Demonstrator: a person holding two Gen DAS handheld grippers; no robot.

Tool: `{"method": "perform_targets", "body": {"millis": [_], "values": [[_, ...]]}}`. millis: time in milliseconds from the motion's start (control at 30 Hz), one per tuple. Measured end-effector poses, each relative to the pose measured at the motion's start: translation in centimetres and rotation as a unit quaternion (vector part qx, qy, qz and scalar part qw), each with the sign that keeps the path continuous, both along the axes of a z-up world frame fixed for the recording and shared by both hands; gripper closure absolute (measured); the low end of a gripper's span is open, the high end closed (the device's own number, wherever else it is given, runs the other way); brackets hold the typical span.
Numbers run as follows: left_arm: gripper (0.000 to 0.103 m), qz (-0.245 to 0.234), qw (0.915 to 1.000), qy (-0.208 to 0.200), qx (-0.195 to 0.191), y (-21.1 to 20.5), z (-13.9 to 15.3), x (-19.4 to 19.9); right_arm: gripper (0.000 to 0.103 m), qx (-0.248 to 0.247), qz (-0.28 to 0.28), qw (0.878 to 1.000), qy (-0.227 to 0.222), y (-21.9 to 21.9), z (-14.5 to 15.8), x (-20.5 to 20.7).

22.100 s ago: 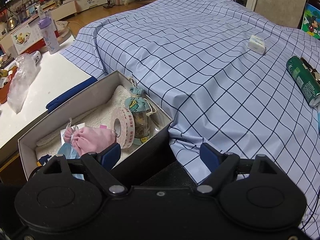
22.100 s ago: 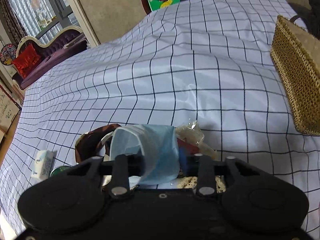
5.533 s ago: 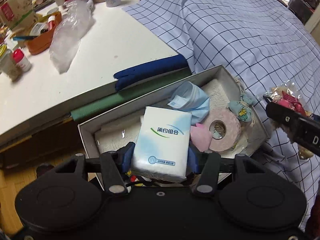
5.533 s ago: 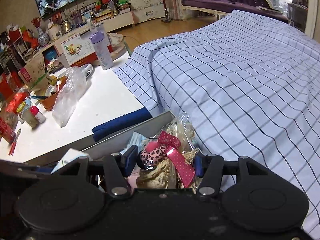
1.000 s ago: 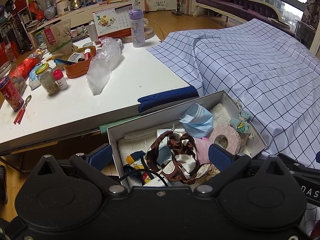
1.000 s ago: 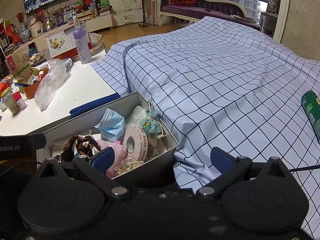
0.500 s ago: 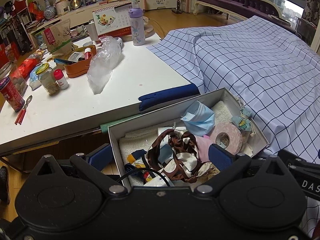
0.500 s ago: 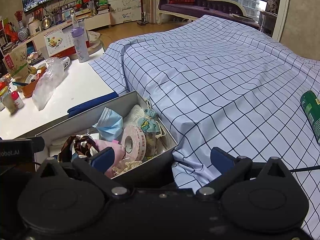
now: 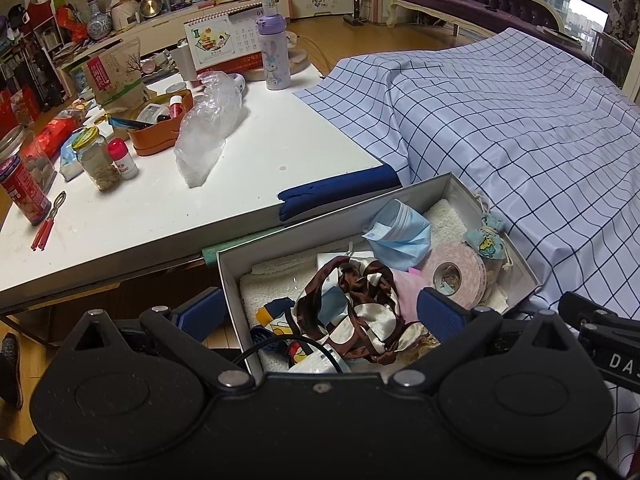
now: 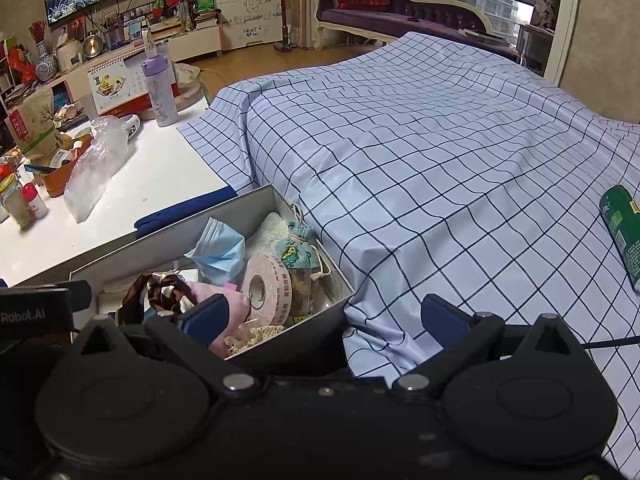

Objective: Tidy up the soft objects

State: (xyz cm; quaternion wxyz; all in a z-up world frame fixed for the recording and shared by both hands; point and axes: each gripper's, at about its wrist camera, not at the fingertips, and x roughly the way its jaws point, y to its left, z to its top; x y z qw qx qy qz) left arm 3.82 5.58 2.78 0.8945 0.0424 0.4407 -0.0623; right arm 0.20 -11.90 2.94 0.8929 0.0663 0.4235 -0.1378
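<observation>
While both hand-held grippers gape empty, box point(image 9: 352, 216) holds one mask point(image 9: 402, 236), one tape roll point(image 9: 454, 276), one scarf point(image 9: 356, 304).

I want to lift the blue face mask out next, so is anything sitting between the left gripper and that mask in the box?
Yes. The left gripper is open and empty at the near end of the box. The brown patterned scarf lies heaped between it and the blue face mask. The tape roll stands just right of that path.

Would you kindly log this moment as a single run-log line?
left gripper: open, empty | right gripper: open, empty | box: holds face mask, tape roll, patterned scarf | green can: on checked cloth
</observation>
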Motion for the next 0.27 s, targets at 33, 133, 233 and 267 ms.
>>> {"method": "perform_targets", "body": {"millis": [33, 133, 233, 267], "values": [[0.004, 0.0, 1.0, 0.0, 0.0, -0.02, -0.02, 0.01, 0.001, 0.0, 0.0, 1.0, 0.0, -0.03, 0.0, 0.02], [0.004, -0.001, 1.0, 0.0, 0.0, 0.21, -0.1, -0.07, 0.001, 0.0, -0.001, 1.0, 0.0, -0.07, -0.08, 0.0], [0.004, -0.003, 1.0, 0.001, 0.0, 0.25, -0.13, -0.01, 0.001, 0.0, -0.001, 1.0, 0.001, -0.01, -0.17, -0.01], [0.004, -0.002, 1.0, 0.001, 0.001, 0.25, -0.14, -0.02, 0.001, 0.001, 0.0, 1.0, 0.001, -0.01, -0.18, 0.0]]}}
